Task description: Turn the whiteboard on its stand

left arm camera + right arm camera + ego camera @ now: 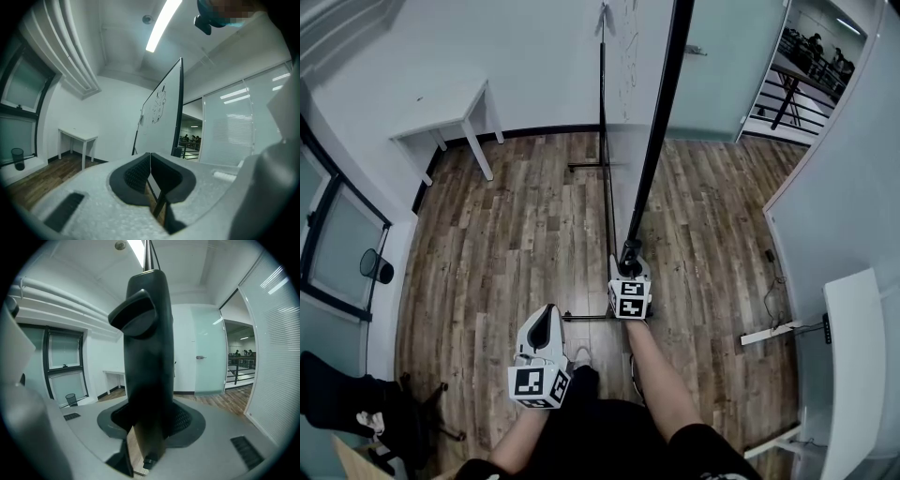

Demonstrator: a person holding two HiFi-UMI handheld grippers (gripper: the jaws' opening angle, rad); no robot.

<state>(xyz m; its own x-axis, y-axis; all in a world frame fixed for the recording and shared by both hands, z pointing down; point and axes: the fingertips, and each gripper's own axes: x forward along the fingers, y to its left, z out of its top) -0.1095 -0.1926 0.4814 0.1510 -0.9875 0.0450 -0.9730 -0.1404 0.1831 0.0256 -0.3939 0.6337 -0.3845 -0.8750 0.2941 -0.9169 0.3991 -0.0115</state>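
Observation:
The whiteboard [630,66] stands edge-on in front of me on its black stand [604,150], with a black frame bar [661,131] running down its near edge. My right gripper [630,281] is shut on the lower end of that bar. In the right gripper view the black bar [147,357] fills the gap between the dark pads [185,420]. My left gripper [542,349] hangs lower left of it, apart from the board, shut and empty. In the left gripper view its pads [136,173] meet, and the whiteboard [161,117] is ahead with drawings on it.
The stand's feet [586,167] lie on the wooden floor. A white table [450,117] stands at the back left wall, a black bin [377,267] by the left window. A glass door [712,66] is behind, a power strip [769,333] and white desk [853,356] to the right.

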